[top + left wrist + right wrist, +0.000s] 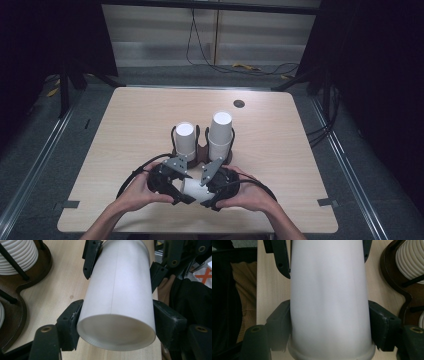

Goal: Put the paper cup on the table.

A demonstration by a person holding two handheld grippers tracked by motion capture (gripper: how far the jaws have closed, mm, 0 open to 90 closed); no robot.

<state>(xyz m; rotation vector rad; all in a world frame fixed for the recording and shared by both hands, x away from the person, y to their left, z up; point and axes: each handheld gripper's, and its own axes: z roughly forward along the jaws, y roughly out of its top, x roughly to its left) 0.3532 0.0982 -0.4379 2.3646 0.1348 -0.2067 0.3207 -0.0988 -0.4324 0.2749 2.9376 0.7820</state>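
Close to the person, at the near edge of the table (125, 130), both hands hold one white paper cup (192, 189) on its side, just above the wood. The left gripper (176, 192) has its black jaws pressed on the cup (117, 300) at one end, where the open hollow shows. The right gripper (207, 197) has its jaws squeezed on the same cup (329, 300) at the other end. So the cup sits between the two grippers, and each one grips it tight.

It may be more than one cup stuck together; the pictures do not tell. The step looks like pulling cups apart, or getting one ready to go on a pile. Next, one gripper should keep hold while the other pulls gently straight away, without crushing the thin paper.

A little farther back stands a dark wooden holder (202, 150) with thin black rods. Two piles of white cups sit in it upside down, the left pile (184, 140) shorter, the right pile (220, 132) taller.
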